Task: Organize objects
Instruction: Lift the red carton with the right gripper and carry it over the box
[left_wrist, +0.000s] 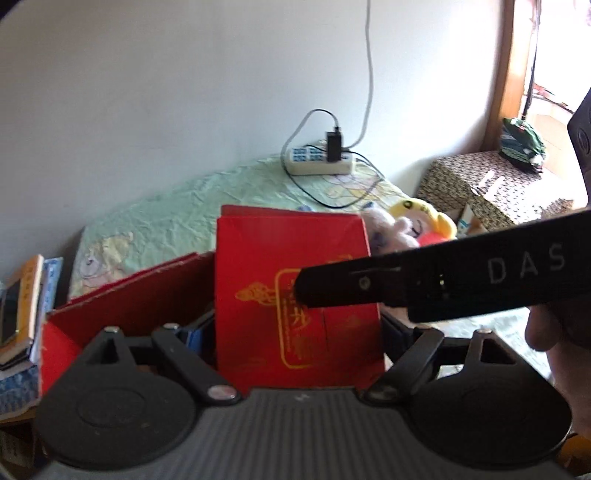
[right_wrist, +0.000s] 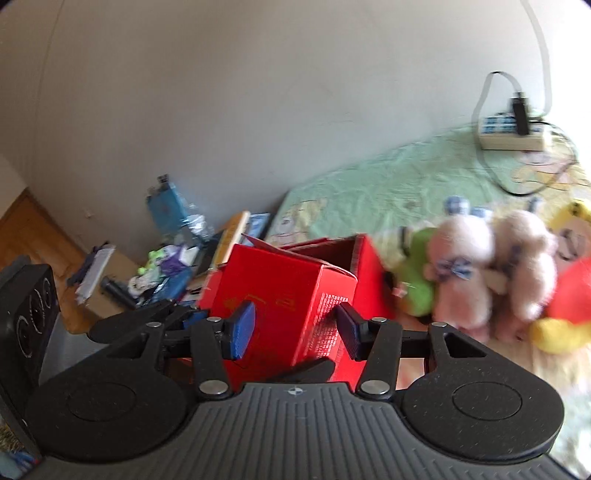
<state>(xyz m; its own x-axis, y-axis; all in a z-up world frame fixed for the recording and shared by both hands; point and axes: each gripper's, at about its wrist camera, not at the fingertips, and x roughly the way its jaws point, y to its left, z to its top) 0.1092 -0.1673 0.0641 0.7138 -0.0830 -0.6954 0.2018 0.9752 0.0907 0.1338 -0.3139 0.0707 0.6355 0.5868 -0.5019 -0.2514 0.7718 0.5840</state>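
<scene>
A small red box with gold print (left_wrist: 295, 295) fills the middle of the left wrist view. My left gripper (left_wrist: 295, 332) is shut on its two sides, with a blue pad (left_wrist: 195, 332) just showing at the left. One black finger (left_wrist: 369, 288) of the right gripper lies across the box's front face. In the right wrist view the same red box (right_wrist: 288, 295) sits between the blue pads of my right gripper (right_wrist: 295, 328), which is shut on it. The left gripper's fingers (right_wrist: 129, 317) reach in from the left. A larger open red carton (left_wrist: 129, 299) (right_wrist: 332, 251) stands behind and beside the box.
Several plush toys (right_wrist: 491, 273) (left_wrist: 413, 225) lie on the green bedsheet (left_wrist: 177, 218), right of the carton. A power strip with cables (left_wrist: 317, 160) rests by the wall. A stack of books (left_wrist: 22, 310) sits left, a patterned box (left_wrist: 491, 184) right, and clutter on a cardboard box (right_wrist: 155, 273) on the floor.
</scene>
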